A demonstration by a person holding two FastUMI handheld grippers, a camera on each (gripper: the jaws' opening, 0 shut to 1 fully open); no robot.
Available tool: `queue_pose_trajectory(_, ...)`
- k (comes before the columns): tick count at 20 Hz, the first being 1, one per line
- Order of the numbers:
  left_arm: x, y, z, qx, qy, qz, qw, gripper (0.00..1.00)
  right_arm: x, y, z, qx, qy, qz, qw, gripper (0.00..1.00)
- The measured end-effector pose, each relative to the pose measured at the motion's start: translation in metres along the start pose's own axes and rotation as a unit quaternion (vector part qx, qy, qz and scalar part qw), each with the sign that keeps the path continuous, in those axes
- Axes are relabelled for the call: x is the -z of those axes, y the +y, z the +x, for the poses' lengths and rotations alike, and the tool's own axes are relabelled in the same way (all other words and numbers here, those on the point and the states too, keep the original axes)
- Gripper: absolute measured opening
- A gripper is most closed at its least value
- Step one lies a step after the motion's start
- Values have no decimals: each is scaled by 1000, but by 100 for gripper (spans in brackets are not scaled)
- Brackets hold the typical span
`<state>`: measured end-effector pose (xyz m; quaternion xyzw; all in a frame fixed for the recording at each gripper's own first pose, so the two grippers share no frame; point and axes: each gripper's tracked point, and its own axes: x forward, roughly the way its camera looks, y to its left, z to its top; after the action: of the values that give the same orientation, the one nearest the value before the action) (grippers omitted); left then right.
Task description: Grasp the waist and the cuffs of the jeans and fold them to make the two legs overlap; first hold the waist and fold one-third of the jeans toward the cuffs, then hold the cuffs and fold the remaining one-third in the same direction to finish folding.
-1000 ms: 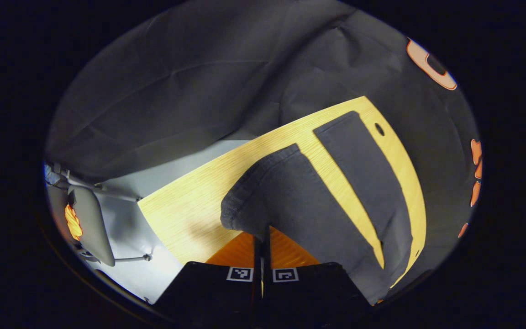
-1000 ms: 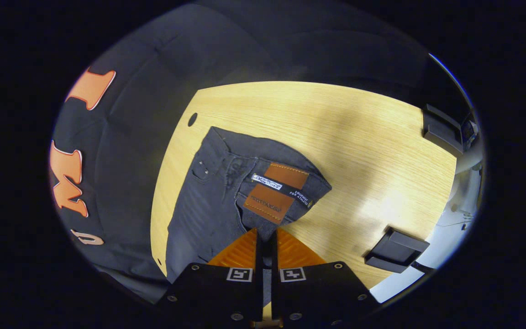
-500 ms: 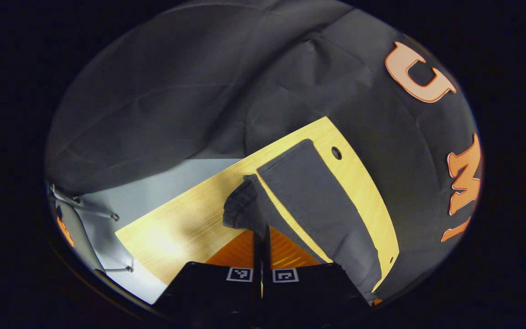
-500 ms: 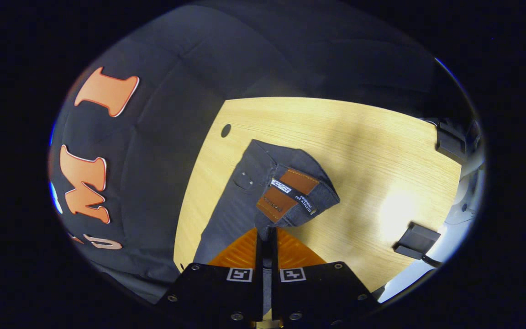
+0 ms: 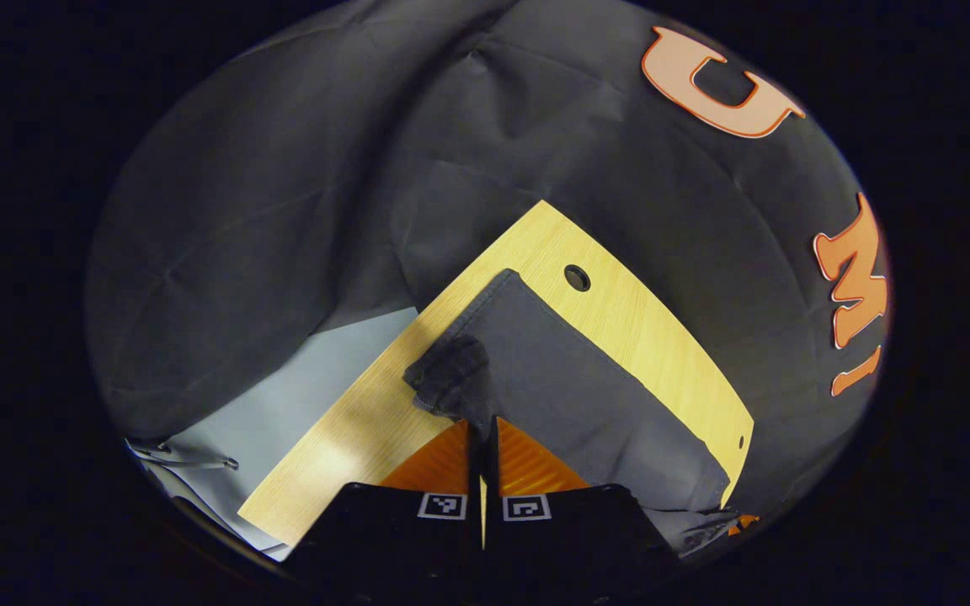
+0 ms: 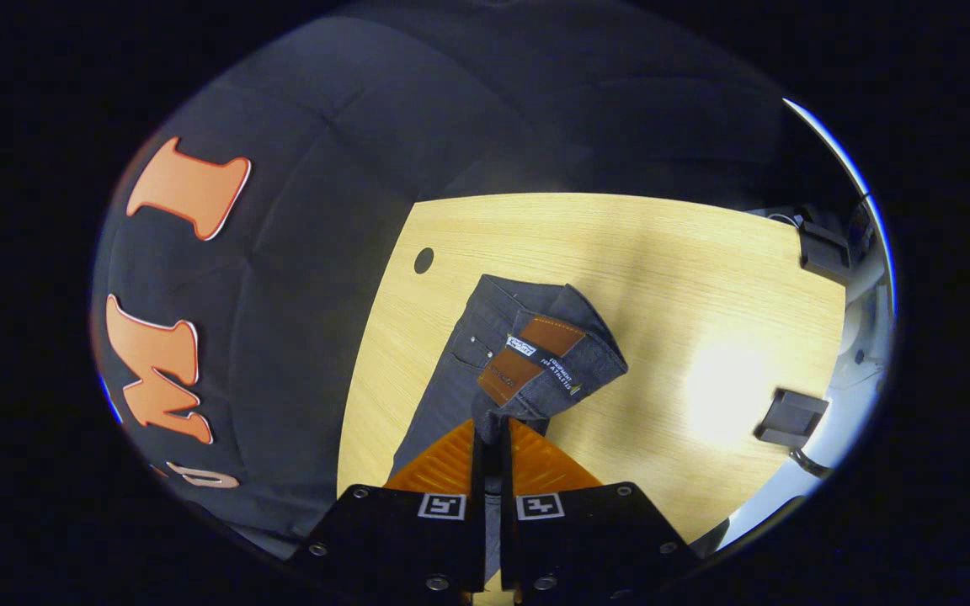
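Two grippers: both clenched on the jeans, no gap between either pair of fingers.
Left gripper [image 5: 482,433]: fingers pinched on a bunched cuff [image 5: 449,385], lifted just above the other leg.
Right gripper [image 6: 492,438]: fingers pinched on the waist [image 6: 552,358], band folded over so the leather patch [image 6: 531,358] faces up.
Jeans, left gripper view [image 5: 569,396]: lower leg lies flat on the counter [image 5: 645,320], running away from the fingers toward the corner with the grommet hole [image 5: 576,277]; held cuff sits near that leg's end.
Jeans, right gripper view [image 6: 460,370]: hip and pocket rivets lie flat just past the fingers, near the counter's left edge.
Handling: dark denim, soft but fairly heavy and thick, sags and bunches at the pinch (seams and waistband are stiffer, better bite); not slippery, not fragile.
Where to hold: waistband edge at the side seam and cuff hem, both layers in the pinch, so the legs stack square.
Step, my guess: leg-over-leg fold nearly closed; thirds not started.
Risk: one-point grip lets the cloth twist, cuffs may land misaligned.
Farther off: two black blocks [image 6: 791,417] on the counter's right side; pale floor [image 5: 300,379] beyond the counter edge; black booth wall behind.
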<state>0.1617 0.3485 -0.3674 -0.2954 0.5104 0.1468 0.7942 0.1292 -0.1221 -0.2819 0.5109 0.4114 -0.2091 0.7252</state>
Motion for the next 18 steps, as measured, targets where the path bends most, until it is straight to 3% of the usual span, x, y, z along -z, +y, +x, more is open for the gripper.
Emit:
queue_pose_trajectory(7, -25, -21, 50, -29, 30, 20, 999, 1, -9, 19, 28, 28, 24, 0, 999, 8)
queue_pose_trajectory(13, -37, -19, 87, -70, 43, 30, 996, 1, -20, 37, 91, 40, 66, -7, 997, 8)
queue_pose_trajectory(18, -57, -31, 110, -77, 34, 22, 996, 1, -32, 49, 134, 61, 88, -22, 994, 8)
